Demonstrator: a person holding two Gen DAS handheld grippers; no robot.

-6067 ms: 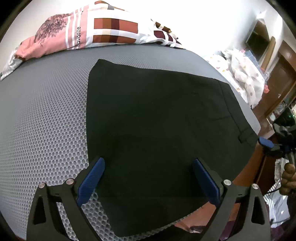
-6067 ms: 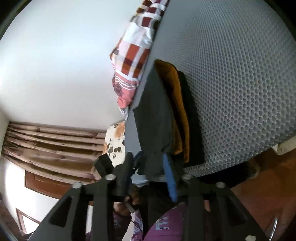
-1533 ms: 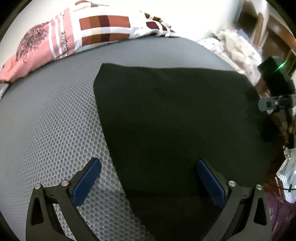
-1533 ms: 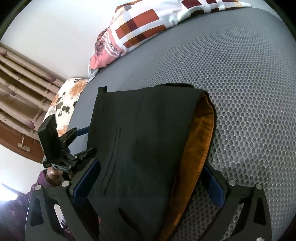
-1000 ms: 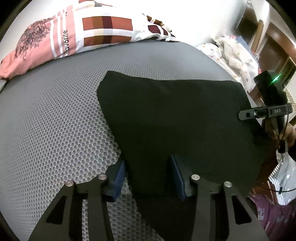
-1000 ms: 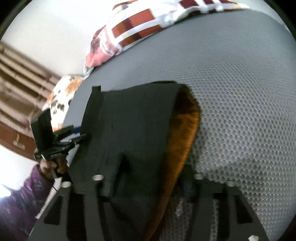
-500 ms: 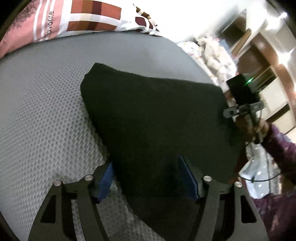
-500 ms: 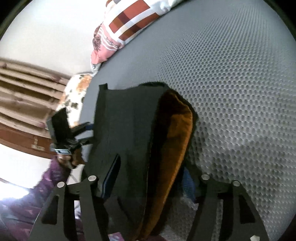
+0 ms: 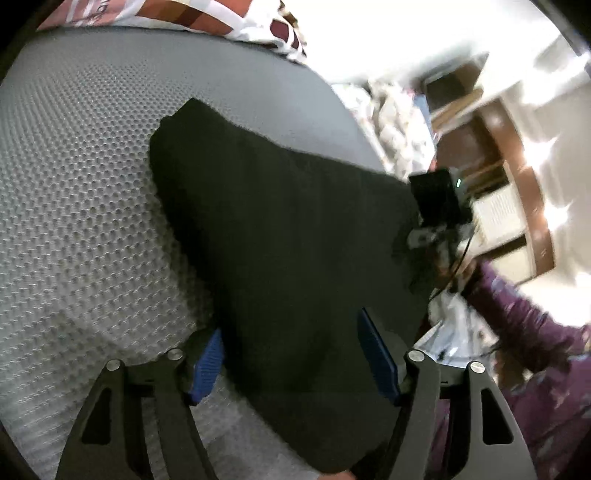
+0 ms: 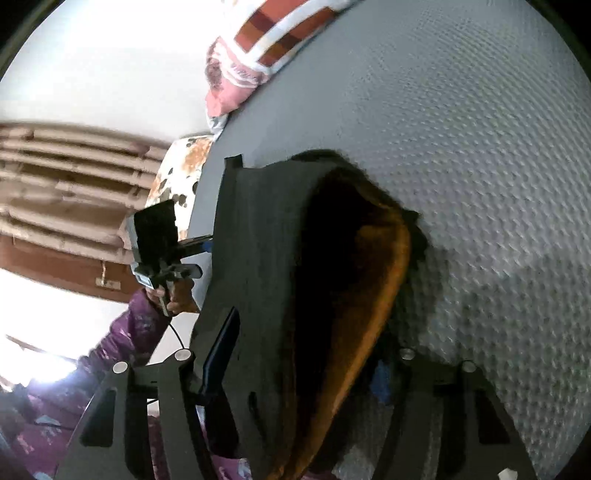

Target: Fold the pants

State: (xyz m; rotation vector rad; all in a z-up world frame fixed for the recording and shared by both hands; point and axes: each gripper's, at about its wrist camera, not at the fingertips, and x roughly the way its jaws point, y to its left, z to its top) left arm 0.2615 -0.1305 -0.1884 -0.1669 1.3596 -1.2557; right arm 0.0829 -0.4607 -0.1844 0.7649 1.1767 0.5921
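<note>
The folded black pants (image 9: 288,229) lie on the grey honeycomb mattress (image 9: 74,184) and bulge upward. My left gripper (image 9: 291,362) is shut on their near end. One blue pad sits at the left edge and the other presses into the cloth. In the right wrist view the waist end (image 10: 266,258) arches up and shows its orange lining (image 10: 376,280). My right gripper (image 10: 301,365) straddles it with jaws closing on the bunched cloth, the right pad mostly hidden behind the lining. Each view shows the other gripper's body at the pants' far end, the right one (image 9: 436,206) and the left one (image 10: 155,236).
A pink and checked pillow (image 9: 177,14) lies at the head of the mattress. The person's purple sleeve (image 9: 517,314) reaches in from the right. Wooden furniture (image 9: 498,147) and heaped bedding stand beyond the bed. Brown curtains (image 10: 74,177) hang at the left of the right wrist view.
Both pairs of jaws stand wider than a second ago, still around the pants. The left wrist view has swung right and rolled. The waist end bulges higher and shows more orange lining.
</note>
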